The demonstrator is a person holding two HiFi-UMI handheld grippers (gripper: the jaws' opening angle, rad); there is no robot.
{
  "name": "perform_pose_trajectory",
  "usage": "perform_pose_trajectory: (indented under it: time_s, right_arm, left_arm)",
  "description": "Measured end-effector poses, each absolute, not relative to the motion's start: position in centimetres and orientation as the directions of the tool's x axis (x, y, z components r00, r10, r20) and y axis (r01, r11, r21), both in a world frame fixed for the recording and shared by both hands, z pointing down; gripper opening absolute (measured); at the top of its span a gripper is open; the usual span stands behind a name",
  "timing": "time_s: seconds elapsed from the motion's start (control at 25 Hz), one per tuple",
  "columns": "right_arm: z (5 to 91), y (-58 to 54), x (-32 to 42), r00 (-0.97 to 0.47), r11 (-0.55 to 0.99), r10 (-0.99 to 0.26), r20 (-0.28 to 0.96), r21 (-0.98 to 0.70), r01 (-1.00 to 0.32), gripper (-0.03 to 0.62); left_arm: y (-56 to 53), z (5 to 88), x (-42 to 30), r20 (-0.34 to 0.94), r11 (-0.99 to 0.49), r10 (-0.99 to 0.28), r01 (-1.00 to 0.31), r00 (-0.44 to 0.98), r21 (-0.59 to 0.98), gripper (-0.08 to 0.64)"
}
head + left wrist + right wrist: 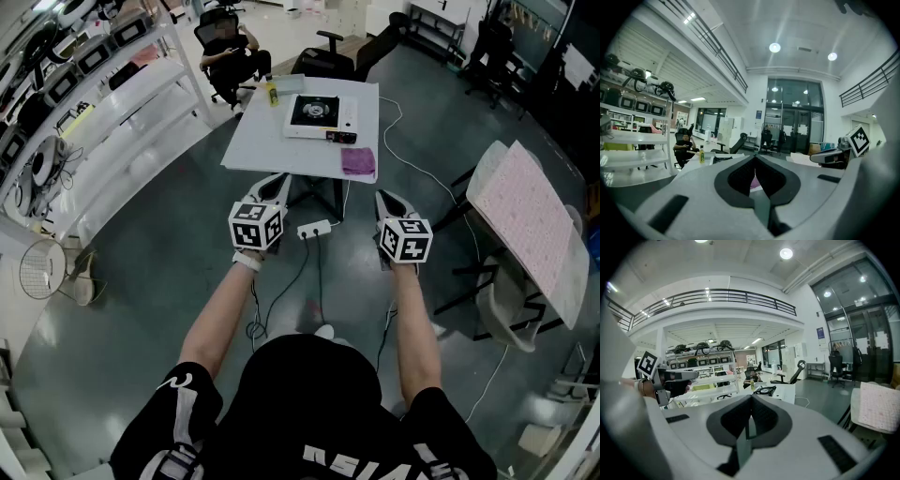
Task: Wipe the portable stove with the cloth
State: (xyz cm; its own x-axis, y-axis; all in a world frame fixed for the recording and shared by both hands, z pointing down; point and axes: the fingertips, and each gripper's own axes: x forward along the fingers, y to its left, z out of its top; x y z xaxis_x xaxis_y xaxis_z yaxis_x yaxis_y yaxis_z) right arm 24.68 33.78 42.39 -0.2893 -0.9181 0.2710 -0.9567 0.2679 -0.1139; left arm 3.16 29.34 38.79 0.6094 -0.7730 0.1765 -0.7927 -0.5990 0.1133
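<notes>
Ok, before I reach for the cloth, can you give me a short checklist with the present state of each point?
1. Cloth lies free at the table corner: ok.
2. Portable stove on the table, in view: ok.
3. Right gripper open to grasp: not ok, shut and empty.
4. Left gripper empty: ok, shut.
5. Grippers near the cloth: not ok, both short of the table.
6. Stove cool: cannot tell.

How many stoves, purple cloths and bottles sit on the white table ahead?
Portable stove: 1
Purple cloth: 1
Yellow bottle: 1
Total: 3
</notes>
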Motion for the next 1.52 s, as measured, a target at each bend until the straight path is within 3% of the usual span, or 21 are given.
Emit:
perform_pose_trajectory:
  time_s: [0.92,1.52]
  right_arm:
    - [43.4,32.1,25.4,-0.314,0.283,-0.907,0.281,-0.148,-0.948,0.011]
    - [44.5,24.2,27.2,-0.292,0.256,-0.906,0.307,-0.155,-0.954,0.011]
  left_arm:
    - [28.2,40.5,4.6,0.196,-0.601,-0.763,-0.788,0.616,0.133,0.009]
    - [19.7,42.3,7.0,0.217,-0.619,-0.737,-0.768,0.640,0.162,0.009]
